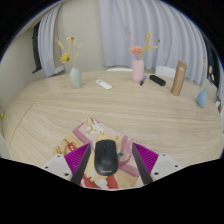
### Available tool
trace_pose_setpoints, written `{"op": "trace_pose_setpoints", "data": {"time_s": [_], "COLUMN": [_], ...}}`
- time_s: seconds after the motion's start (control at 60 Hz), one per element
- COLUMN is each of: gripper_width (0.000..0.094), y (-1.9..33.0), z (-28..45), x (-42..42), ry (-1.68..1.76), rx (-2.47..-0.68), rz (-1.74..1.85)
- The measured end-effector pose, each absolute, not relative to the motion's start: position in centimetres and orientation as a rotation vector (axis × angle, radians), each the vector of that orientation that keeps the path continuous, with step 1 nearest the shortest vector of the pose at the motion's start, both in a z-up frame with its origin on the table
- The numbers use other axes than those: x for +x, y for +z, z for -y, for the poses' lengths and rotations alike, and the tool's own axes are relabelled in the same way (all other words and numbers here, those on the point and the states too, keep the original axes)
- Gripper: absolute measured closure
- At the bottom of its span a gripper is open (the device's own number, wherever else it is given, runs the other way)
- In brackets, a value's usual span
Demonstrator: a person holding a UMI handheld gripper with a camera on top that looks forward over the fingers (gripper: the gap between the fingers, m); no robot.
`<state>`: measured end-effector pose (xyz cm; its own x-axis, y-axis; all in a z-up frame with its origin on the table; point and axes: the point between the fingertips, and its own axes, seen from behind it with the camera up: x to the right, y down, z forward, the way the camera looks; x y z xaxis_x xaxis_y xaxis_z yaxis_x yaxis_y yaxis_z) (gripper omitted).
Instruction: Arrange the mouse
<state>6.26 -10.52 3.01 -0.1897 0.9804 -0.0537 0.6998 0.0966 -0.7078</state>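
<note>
A black computer mouse (105, 158) lies on a colourful printed mouse mat (92, 130) at the near edge of a round wooden table (60, 110). My gripper (110, 146) is open with one finger on each side of the mouse. The mouse stands between the fingers and rests on the mat. A strip of mat shows between the mouse and the right finger. The magenta pads (152, 158) flank the mouse.
At the far side of the table stand a teal vase with yellow flowers (75, 75), a pink vase (137, 70), a brown cylinder (179, 78) and a blue cup (202, 98). A white remote (104, 85) and a black object (157, 80) lie there. Curtains hang behind.
</note>
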Motion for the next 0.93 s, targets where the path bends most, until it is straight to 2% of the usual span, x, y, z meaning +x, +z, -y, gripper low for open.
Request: {"op": "trace_pose_setpoints", "data": {"time_s": [0.217,0.35,0.65,0.933], "gripper_width": [0.0088,0.0086,0.0083,0.0084], "y": [9.8,11.9,12.9,12.9], "z": [2.6,-3.2,-13.6,-17.0], "x": [12.1,17.2,26.5,31.4], "ry": [0.841,0.804,0.695,0.653], "rx": [-1.642,-1.704,-1.768,-1.775], "rz": [1.896,1.830,1.687,1.645]}}
